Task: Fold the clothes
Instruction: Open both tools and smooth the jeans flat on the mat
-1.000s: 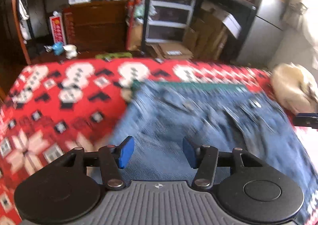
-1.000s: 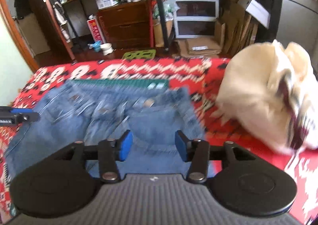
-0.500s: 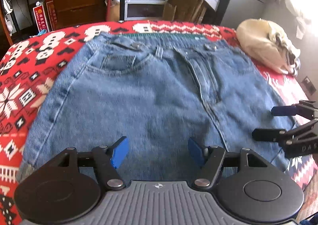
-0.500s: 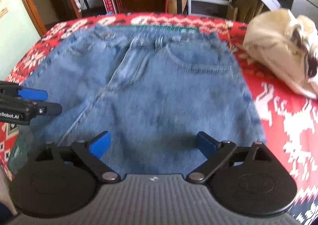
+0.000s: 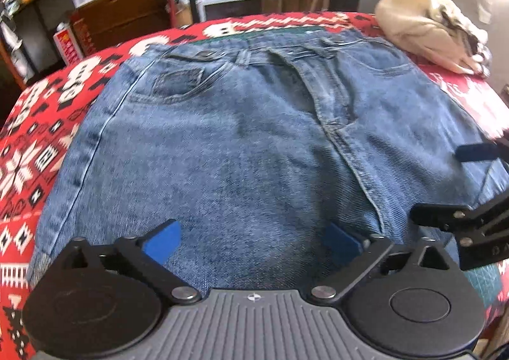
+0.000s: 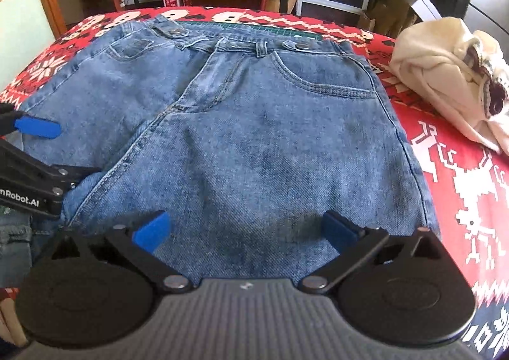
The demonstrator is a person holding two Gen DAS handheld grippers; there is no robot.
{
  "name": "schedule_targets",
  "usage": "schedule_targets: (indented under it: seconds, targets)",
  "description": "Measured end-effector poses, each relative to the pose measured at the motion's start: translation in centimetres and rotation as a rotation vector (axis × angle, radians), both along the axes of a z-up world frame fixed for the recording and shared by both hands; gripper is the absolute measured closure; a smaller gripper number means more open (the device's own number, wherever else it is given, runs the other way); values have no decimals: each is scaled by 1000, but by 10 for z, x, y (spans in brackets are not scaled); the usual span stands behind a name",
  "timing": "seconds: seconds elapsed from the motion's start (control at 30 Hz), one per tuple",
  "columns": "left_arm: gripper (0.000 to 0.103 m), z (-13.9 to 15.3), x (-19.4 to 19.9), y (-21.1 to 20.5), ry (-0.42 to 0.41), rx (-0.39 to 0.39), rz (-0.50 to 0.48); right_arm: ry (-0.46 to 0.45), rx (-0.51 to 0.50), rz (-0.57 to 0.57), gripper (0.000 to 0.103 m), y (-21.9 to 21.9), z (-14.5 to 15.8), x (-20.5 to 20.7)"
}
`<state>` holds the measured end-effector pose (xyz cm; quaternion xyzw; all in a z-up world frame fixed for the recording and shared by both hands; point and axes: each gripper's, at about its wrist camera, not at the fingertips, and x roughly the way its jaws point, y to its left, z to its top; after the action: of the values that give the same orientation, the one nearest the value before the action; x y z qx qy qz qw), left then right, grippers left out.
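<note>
Left gripper [image 5: 253, 240] black linkage arms, blue pads [image 5: 160, 240], silver pivot screws, ribbed grey body, 2 round discs

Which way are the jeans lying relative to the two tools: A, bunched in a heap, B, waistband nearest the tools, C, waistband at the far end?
C: the jeans lie flat, their waistband with its buttons at the far edge.

Mottled mid-blue denim jeans [image 6: 254, 143] centre frame, red blanket [image 6: 461, 175] with white-black knit motifs around, cream bundle [image 6: 445, 80] upper right, blue pads [image 6: 151, 231] on black gripper fingers, bottom.
</note>
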<state>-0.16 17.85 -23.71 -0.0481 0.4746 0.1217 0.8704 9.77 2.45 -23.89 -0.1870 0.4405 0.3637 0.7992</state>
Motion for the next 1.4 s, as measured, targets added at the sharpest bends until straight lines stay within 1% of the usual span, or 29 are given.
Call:
schedule_targets:
  seconds: [0.07, 0.3, 0.43, 0.63, 0.73, 0.9, 1.07, 1.17, 1.2, 1.23, 1.3, 1.4]
  targets:
    - [0, 0, 1, 1, 8, -3, 3, -6, -10, -6, 0, 1, 0, -2]
    - [0, 1, 4, 1, 38, -14, 5, 65, -70, -9, 0, 10, 3, 11]
    - [0, 2, 9, 2, 78, -24, 9, 90, -106, -15, 0, 17, 4, 13]
    - [0, 4, 14, 1, 108, -27, 26, 94, -111, -46, 0, 17, 4, 15]
    - [0, 4, 13, 1, 99, -25, 28, 87, -109, -44, 0, 17, 5, 13]
    - [0, 4, 12, -1, 73, -20, 58, 78, -99, -50, 0, 17, 4, 13]
    - [0, 5, 17, 2, 103, -37, 62, 62, -77, -82, 0, 16, 2, 10]
    - [5, 8, 17, 4, 120, -56, 60, 76, -84, -105, 1, 16, 4, 11]
    - [10, 10, 16, 4, 126, -61, 59, 77, -83, -110, 1, 16, 5, 12]
    - [12, 12, 15, 5, 131, -65, 58, 77, -74, -115, 1, 13, 9, 12]
    - [16, 18, 12, 5, 137, -72, 57, 75, -46, -121, 1, 8, 18, 12]
    - [20, 31, 5, 6, 124, -76, 62, 66, -9, -140, 2, 0, 39, 12]
